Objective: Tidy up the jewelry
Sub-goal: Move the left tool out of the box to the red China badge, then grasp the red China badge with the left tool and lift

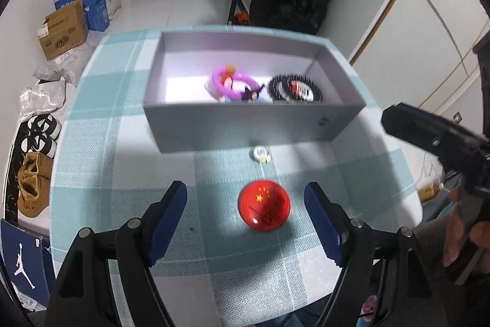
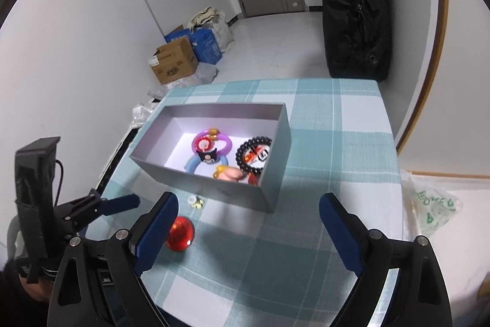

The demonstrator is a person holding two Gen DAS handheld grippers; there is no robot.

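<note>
The left gripper (image 1: 245, 204) hangs over the teal plaid tablecloth (image 1: 122, 173) with its blue pads spread wide and nothing clamped; the red domed badge (image 1: 264, 205), printed with yellow stars, lies flat on the cloth between the jaws, a little toward three o'clock, touching neither pad. That straddling pose suggests the badge is the next piece to be lifted. At twelve o'clock from the badge, just short of the box wall, sits a small white and yellow charm (image 1: 261, 154). Beyond it stands the open grey box (image 1: 254, 124), already holding a purple ring (image 1: 228, 81), a black beaded bracelet (image 1: 295, 88) and other trinkets, so it likely serves as the collecting place. The right gripper (image 2: 248, 232) is likewise released and empty, hovering over bare cloth near the box's corner, apparently waiting its turn.
</note>
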